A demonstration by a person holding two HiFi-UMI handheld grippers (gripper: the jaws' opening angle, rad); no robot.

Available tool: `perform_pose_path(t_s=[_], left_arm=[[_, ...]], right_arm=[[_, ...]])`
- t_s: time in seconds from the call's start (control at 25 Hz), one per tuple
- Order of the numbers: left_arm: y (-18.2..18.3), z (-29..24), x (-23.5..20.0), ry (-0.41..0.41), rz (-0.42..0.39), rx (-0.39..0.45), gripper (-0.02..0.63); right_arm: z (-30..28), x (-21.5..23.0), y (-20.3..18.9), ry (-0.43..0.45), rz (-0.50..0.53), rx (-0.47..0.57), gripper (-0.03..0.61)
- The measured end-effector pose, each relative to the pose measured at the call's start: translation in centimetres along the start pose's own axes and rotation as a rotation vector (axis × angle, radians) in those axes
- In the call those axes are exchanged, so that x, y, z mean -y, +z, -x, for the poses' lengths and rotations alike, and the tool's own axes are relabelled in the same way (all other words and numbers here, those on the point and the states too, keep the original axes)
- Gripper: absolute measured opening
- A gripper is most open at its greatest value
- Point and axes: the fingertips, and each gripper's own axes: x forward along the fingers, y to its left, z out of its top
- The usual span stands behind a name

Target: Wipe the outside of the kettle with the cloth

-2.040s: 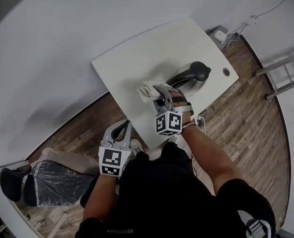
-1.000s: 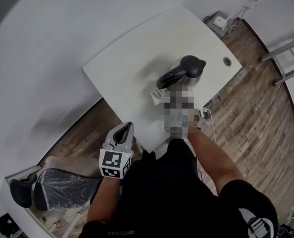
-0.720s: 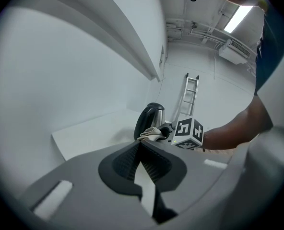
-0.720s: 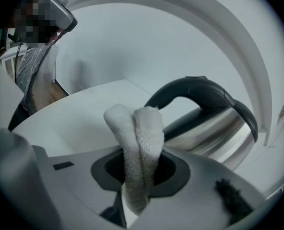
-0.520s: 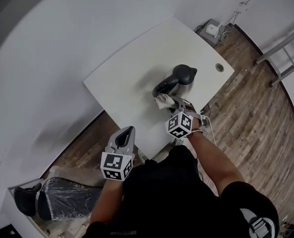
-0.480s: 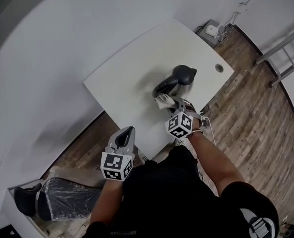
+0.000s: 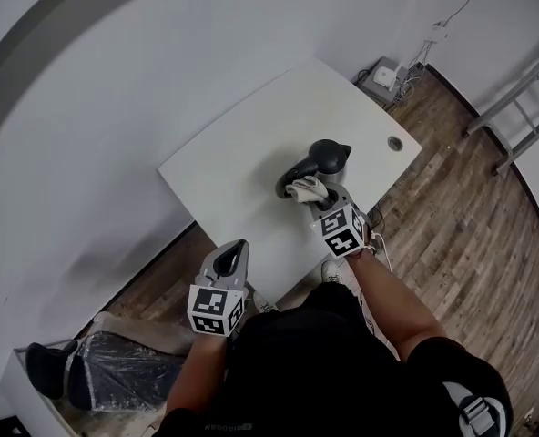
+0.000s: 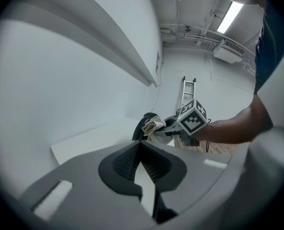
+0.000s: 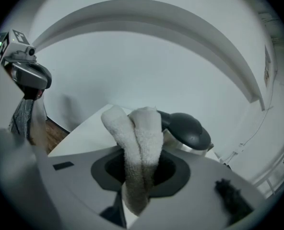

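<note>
A steel kettle [image 7: 330, 156] with a dark lid and handle stands upright on the white table [image 7: 242, 162]. My right gripper [image 7: 313, 192] is shut on a folded white cloth [image 7: 306, 189], which it holds against the kettle's near side by the handle. In the right gripper view the cloth [image 9: 137, 133] sticks up between the jaws, with the kettle [image 9: 187, 128] right behind it. My left gripper [image 7: 233, 248] hangs off the table's near edge, above the floor, shut and empty. From the left gripper view the kettle [image 8: 149, 121] and cloth [image 8: 154, 126] are seen far ahead.
A round cable hole [image 7: 394, 142] sits in the table near its right corner. A power strip and cables [image 7: 383, 73] lie on the wood floor beyond. A ladder [image 7: 515, 98] leans at the right, and a plastic-wrapped chair [image 7: 96, 371] stands at lower left.
My right gripper has carried the cloth from the table left of the kettle up against the kettle's near side. The left gripper has stayed low and off the table.
</note>
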Motion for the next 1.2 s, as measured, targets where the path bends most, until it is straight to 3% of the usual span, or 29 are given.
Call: perform_pose_path(t_s=[0.36, 0.68, 1.0, 1.2], left_arm=[[3.5, -3.8, 4.2, 0.120, 0.037, 0.048, 0.006], [6.9, -8.7, 11.6, 0.213, 0.069, 0.128, 0.006], [3.2, -5.3, 17.1, 0.371, 0.163, 0.085, 0.006], [3.0, -2.5, 18.8, 0.389, 0.165, 0.123, 0.006]], right_arm=[[6.5, 5.4, 1.0, 0.112, -0.046, 0.182, 0.092], [10.8, 8.6, -2.1, 0.345, -0.070, 0.316, 0.092], [12.3, 8.2, -4.5, 0.540, -0.135, 0.338, 0.092], [14.7, 6.0, -4.4, 0.576, -0.138, 0.350, 0.092]])
